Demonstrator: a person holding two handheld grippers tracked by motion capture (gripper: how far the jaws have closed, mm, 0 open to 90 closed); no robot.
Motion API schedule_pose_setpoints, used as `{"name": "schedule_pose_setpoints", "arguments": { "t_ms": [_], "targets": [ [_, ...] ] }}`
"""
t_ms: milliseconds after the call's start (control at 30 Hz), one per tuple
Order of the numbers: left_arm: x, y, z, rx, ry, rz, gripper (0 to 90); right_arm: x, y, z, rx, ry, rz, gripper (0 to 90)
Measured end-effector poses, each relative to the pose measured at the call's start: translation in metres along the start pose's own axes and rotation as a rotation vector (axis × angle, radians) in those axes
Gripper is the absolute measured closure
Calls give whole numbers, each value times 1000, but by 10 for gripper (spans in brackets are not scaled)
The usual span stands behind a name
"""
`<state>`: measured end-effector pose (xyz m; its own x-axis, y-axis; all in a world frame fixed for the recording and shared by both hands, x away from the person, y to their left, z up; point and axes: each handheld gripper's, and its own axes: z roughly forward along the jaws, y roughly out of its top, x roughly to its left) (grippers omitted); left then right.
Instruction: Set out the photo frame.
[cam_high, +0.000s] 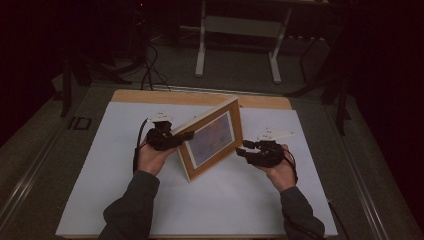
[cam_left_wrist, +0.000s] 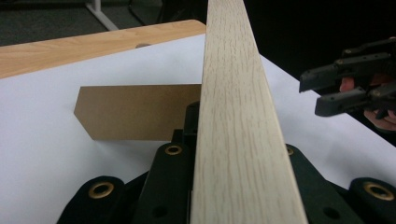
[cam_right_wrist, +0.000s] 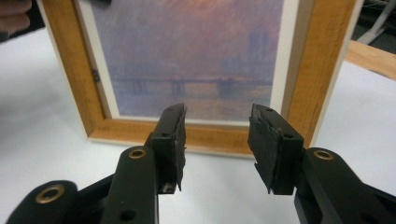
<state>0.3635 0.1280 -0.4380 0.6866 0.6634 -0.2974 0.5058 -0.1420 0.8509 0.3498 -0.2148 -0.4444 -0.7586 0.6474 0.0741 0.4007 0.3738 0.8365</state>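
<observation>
A wooden picture frame (cam_high: 212, 137) with a hazy purple and orange print stands tilted on the white sheet (cam_high: 210, 205). My left gripper (cam_high: 184, 136) is shut on the frame's left edge. In the left gripper view that pale wood edge (cam_left_wrist: 233, 121) runs up between the jaws, and the brown back stand (cam_left_wrist: 135, 112) sticks out behind it. My right gripper (cam_high: 241, 151) is open just off the frame's lower right side. Its jaws (cam_right_wrist: 215, 140) stand apart in front of the frame's bottom rail (cam_right_wrist: 205, 137) with nothing between them. The right gripper (cam_left_wrist: 327, 88) also appears in the left gripper view.
The white sheet covers most of a wooden table (cam_high: 150, 96), whose far edge is bare. Beyond it on the dark floor are a white table stand (cam_high: 237, 30) and black cables (cam_high: 147, 70). The person's forearms (cam_high: 132, 205) reach in from the bottom.
</observation>
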Motion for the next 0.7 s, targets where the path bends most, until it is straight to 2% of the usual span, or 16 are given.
{"name": "schedule_pose_setpoints", "arguments": {
  "t_ms": [233, 467, 700],
  "targets": [
    [3, 0, -1, 2, -14, 1, 785, -10, 10, -1, -29, -22, 40, 538],
    [7, 1, -2, 8, -34, 4, 785, -18, 21, 3, -26, -55, 36, 503],
    [11, 1, -2, 12, -57, 4, 785, -28, 33, 14, -13, -85, 33, 477]
  ]
}}
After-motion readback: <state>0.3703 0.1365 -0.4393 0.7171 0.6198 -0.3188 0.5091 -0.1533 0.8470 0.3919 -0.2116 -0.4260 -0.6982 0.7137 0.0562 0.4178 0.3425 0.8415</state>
